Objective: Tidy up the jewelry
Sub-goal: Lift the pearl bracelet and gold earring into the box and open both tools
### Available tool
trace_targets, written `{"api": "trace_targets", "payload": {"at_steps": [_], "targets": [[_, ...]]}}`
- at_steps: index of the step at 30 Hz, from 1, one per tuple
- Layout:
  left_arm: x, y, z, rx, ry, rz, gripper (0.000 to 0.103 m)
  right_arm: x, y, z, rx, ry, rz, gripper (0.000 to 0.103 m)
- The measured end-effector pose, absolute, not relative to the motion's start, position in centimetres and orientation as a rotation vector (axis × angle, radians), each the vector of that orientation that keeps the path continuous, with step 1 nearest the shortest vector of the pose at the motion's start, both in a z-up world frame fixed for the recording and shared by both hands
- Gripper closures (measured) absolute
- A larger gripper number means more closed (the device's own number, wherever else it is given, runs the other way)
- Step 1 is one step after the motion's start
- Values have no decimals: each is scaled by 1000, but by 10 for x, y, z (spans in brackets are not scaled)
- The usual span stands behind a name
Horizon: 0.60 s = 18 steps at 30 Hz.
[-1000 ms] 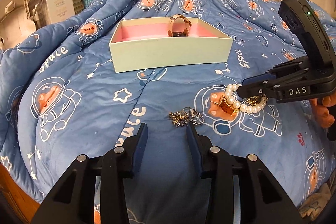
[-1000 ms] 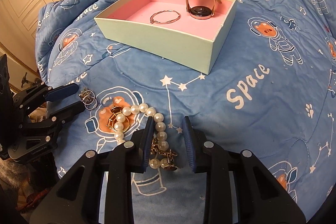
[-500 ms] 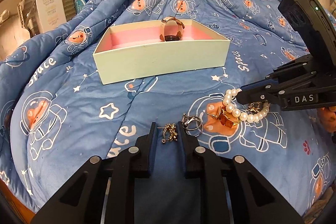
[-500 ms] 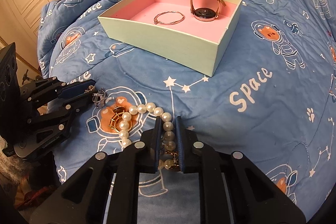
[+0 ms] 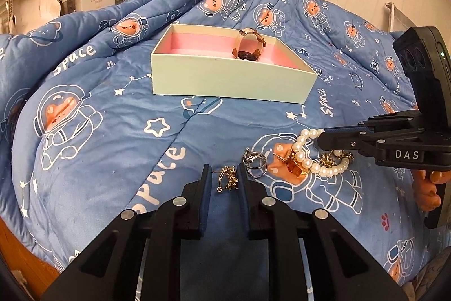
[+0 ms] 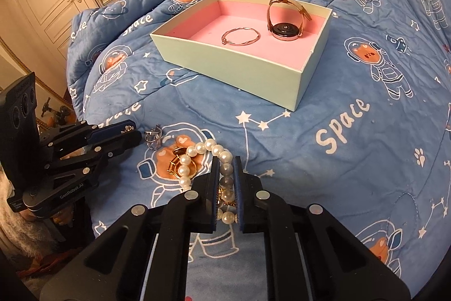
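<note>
My left gripper (image 5: 224, 179) has its jaws pinched on a small gold earring (image 5: 227, 177) on the blue quilt (image 5: 112, 131), near the quilt's front edge. My right gripper (image 6: 225, 168) is pressed together on the pearl bracelet (image 6: 197, 151) (several beads sit between the pads). A silver ring (image 5: 255, 162) lies between the two. Farther back on the quilt, the pale green box (image 6: 234, 66) holds a bangle (image 6: 240, 36) and a watch (image 6: 286, 24).
</note>
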<state>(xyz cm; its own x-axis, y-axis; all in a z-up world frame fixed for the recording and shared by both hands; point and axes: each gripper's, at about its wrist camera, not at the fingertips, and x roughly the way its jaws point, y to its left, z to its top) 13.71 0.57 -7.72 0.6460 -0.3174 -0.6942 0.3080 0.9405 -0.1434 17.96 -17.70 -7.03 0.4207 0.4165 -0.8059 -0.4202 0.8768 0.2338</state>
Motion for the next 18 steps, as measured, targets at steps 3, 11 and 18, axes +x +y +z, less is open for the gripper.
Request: {"api": "trace_targets", "payload": {"at_steps": [3, 11, 18], "targets": [[136, 6, -77, -29, 798, -354, 86, 176, -176, -63, 7, 996, 548, 93], [132, 5, -65, -84, 802, -371, 86, 178, -187, -38, 208, 1002, 700, 93], [133, 3, -46, -119, 780, -394, 85, 185, -192, -15, 322, 984, 758, 93]]}}
